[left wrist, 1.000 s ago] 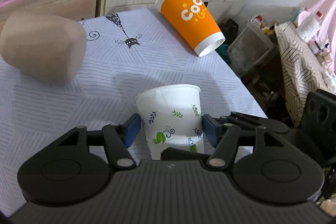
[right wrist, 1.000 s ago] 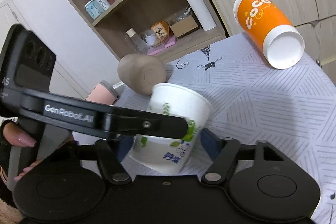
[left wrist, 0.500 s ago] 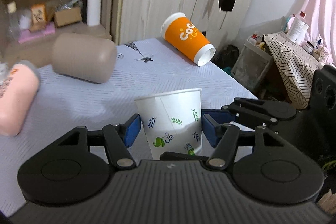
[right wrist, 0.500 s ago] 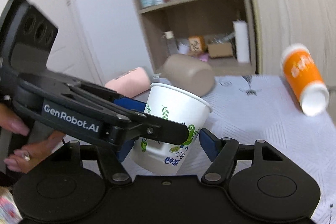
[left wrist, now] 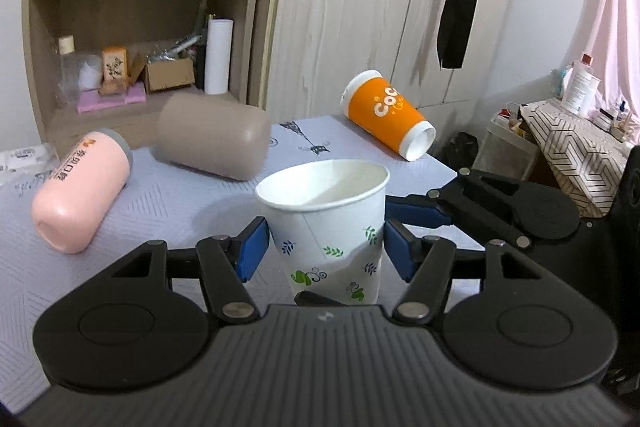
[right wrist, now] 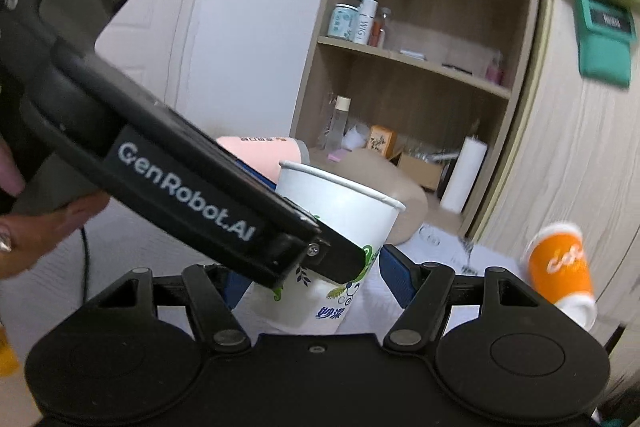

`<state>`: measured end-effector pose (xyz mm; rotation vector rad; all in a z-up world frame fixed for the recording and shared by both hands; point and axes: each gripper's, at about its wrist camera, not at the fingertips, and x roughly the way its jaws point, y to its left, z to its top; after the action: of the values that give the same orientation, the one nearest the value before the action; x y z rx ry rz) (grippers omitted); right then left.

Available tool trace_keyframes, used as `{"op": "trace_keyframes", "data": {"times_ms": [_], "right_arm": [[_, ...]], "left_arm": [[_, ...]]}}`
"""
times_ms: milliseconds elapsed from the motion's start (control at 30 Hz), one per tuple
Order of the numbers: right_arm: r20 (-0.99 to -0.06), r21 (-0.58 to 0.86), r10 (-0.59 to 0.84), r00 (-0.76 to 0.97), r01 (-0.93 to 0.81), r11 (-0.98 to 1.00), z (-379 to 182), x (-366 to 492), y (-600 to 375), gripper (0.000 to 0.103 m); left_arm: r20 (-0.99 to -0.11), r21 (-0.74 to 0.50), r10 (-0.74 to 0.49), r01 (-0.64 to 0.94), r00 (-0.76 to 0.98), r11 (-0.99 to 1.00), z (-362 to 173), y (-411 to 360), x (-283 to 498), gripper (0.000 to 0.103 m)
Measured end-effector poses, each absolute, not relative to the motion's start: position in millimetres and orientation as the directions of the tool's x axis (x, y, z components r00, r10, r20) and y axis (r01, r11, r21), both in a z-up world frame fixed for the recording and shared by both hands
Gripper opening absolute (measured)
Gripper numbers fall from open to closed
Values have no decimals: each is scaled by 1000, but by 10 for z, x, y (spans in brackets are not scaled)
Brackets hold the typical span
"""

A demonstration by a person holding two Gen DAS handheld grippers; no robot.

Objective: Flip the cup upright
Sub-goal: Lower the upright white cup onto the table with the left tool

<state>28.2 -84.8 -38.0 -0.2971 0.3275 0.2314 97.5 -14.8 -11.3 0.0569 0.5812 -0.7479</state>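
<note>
White paper cup with green leaf print sits mouth-up at centre frame of the left wrist view, between both sets of blue pads. Left gripper clamped on cup wall. Right gripper: cup between its fingers, contact not discernible; cannot tell its state. Orange paper cup, brown tumbler and pink tumbler lie on their sides on the pale patterned tablecloth, upper half of frame.

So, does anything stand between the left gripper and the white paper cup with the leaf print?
Nothing visible does. The white paper cup is between the blue pads of the left gripper, mouth up. The right gripper flanks it too.
</note>
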Motion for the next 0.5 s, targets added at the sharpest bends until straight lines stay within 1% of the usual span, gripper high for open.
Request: {"op": "trace_keyframes", "data": {"times_ms": [300, 433, 500], "right_arm": [[-349, -244, 175, 921, -270, 931, -402, 494, -937, 73], [-353, -206, 204, 913, -288, 935, -405, 587, -979, 73], [-344, -233, 203, 917, -292, 927, -416, 611, -962, 73]], "left_arm": [[-476, -139, -645, 673, 598, 726, -157, -223, 1008, 62], [-474, -135, -637, 665, 607, 735, -171, -225, 1062, 62], [-467, -138, -638, 661, 613, 737, -178, -207, 1076, 62]]}}
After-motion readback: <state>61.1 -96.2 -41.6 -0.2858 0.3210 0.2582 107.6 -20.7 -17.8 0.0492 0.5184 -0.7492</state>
